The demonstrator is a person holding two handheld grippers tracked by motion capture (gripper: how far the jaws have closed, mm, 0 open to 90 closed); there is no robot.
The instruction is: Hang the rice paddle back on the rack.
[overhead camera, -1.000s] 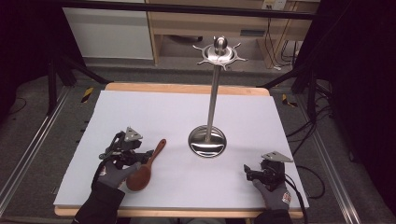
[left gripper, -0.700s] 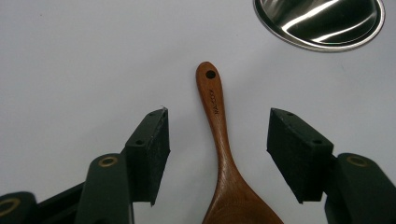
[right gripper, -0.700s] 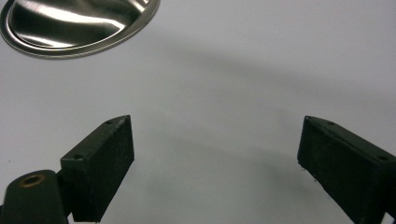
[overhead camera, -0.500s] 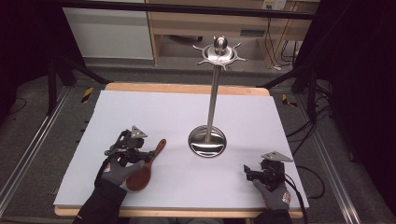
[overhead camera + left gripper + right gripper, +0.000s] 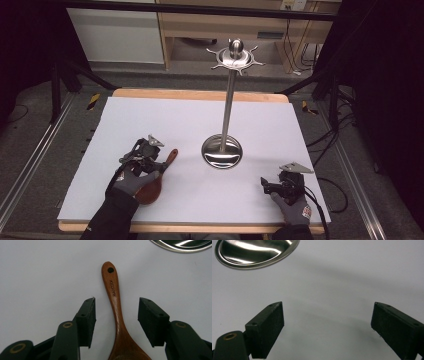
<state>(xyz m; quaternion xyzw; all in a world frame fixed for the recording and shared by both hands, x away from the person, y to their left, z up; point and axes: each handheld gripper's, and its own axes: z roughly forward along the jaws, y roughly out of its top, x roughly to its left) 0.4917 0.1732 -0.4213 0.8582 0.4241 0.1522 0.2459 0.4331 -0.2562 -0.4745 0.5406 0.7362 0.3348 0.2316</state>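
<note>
Wooden spoon [image 5: 117, 312] flat on white table [image 5: 200, 125], at eight o'clock from steel stand [image 5: 222, 151], handle toward one o'clock. Left gripper [image 5: 117, 318] astride handle, jaws just closing, pads clear of wood on both sides. Right gripper [image 5: 327, 327] at five o'clock from stand, jaws spread wide over bare table.

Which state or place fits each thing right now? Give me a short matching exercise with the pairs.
Things:
1. wooden spoon
2. left gripper
3. right gripper
4. steel stand base

States or places:
A. round and shiny, mid-table
B. open over bare white table
C. lying flat, handle between the jaws
D. jaws just closing in, pads not yet touching the handle

Pairs: 1-C, 2-D, 3-B, 4-A
</note>
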